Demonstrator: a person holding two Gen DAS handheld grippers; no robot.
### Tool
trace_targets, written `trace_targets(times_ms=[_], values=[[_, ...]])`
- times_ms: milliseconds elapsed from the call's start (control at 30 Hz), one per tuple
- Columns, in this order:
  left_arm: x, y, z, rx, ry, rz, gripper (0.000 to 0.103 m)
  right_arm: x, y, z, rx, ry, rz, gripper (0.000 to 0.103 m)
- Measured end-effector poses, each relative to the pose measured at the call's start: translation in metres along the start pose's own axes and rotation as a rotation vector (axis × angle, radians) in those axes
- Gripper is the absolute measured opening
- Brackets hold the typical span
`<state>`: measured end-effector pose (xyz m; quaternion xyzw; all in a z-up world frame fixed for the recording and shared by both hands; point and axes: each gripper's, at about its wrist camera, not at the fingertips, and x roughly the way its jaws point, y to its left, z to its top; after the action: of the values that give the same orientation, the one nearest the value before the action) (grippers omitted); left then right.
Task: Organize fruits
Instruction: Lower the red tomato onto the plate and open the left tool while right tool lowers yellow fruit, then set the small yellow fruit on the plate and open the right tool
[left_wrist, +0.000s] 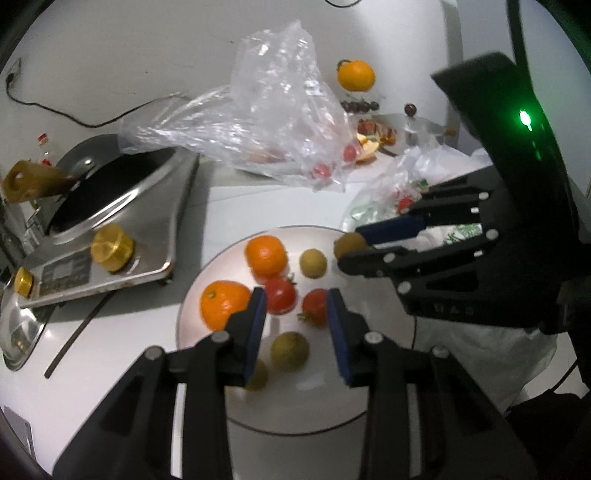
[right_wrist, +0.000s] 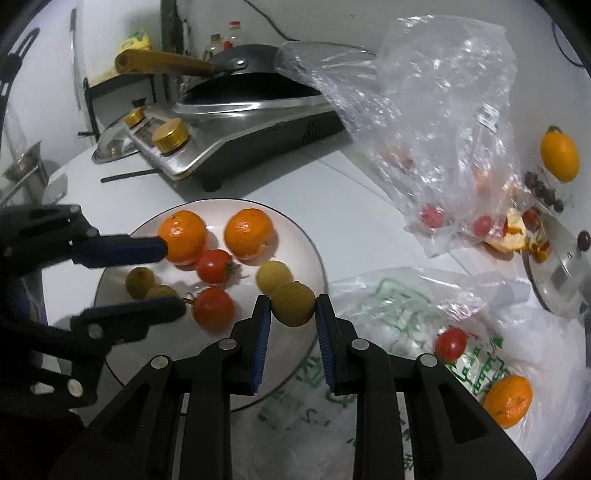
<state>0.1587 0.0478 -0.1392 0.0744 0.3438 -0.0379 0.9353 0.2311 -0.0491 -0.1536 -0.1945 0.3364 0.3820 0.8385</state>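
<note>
Right gripper (right_wrist: 293, 308): blue pads clamped on a small round yellow-green fruit (right_wrist: 293, 303), held above the near rim of the round white plate (right_wrist: 317, 258) on the white counter (right_wrist: 354, 206). Left gripper (left_wrist: 296, 314): pads apart, nothing between them, poised over the plate. On the plate: two oranges (right_wrist: 182, 236), two red tomatoes (right_wrist: 213, 308) and several more yellow-green fruits (right_wrist: 139, 282). A crumpled clear plastic bag (right_wrist: 443, 122) containing small tomatoes lies beyond the plate. A printed white bag (right_wrist: 399, 314) beside the plate holds one tomato and one orange.
</note>
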Motion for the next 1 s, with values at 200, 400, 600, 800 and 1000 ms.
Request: trace_targets(times_ms=[200,400,600,800,1000], values=[[-0.005,0.01,-0.006,-0.025,-0.011,0.014,0.035,0.009,0.012,-0.001,-0.027,0.028,0.007,0.027],[0.004,0.006,-0.005,-0.009,-0.003,0.024,0.035,0.011,0.006,0.001,0.009,0.042,0.048,0.027],[0.021,-0.007,0.0,0.065,0.023,0.073,0.035,0.008,0.002,0.0,0.035,0.035,0.108,0.027],[0.03,-0.012,0.002,0.098,0.042,0.097,0.035,0.008,-0.001,-0.001,0.035,0.032,0.13,0.027],[0.027,-0.011,-0.001,0.097,0.054,0.096,0.035,0.01,-0.003,0.0,0.025,0.032,0.123,0.027]])
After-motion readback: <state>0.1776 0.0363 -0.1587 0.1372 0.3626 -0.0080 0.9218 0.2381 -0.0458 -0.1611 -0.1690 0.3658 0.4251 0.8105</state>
